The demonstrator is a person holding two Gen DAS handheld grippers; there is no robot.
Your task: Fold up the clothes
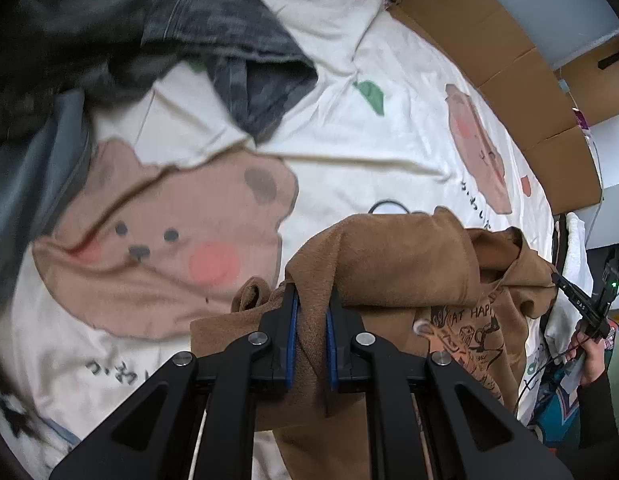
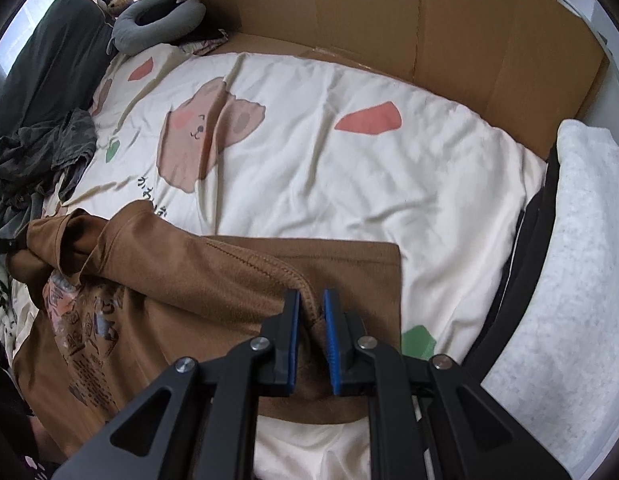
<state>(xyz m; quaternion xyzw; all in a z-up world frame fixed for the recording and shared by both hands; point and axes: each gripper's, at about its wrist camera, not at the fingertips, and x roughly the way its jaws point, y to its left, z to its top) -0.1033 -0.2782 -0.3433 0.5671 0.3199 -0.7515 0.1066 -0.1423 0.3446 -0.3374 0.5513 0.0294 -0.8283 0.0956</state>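
Observation:
A brown printed T-shirt [image 1: 409, 264] lies bunched on a cream bear-print duvet [image 1: 369, 152]. My left gripper [image 1: 312, 300] is shut on a fold of the shirt's brown cloth, which is pinched between the blue pads. In the right wrist view the same brown T-shirt [image 2: 181, 280] spreads to the left, print side up. There my right gripper [image 2: 312, 300] is shut on its stitched hem. The shirt's far edge lies flat on the duvet [image 2: 329, 184]. A person's hand [image 1: 589, 356] with the other gripper shows at the right edge of the left wrist view.
Dark grey clothes [image 1: 237, 52] are heaped at the upper left of the duvet. Cardboard [image 2: 409, 20] stands along the far side of the bed. A white towel [image 2: 569, 248] lies at the right edge, with a grey neck pillow [image 2: 157, 24] and a dark pillow [image 2: 49, 52] at the head.

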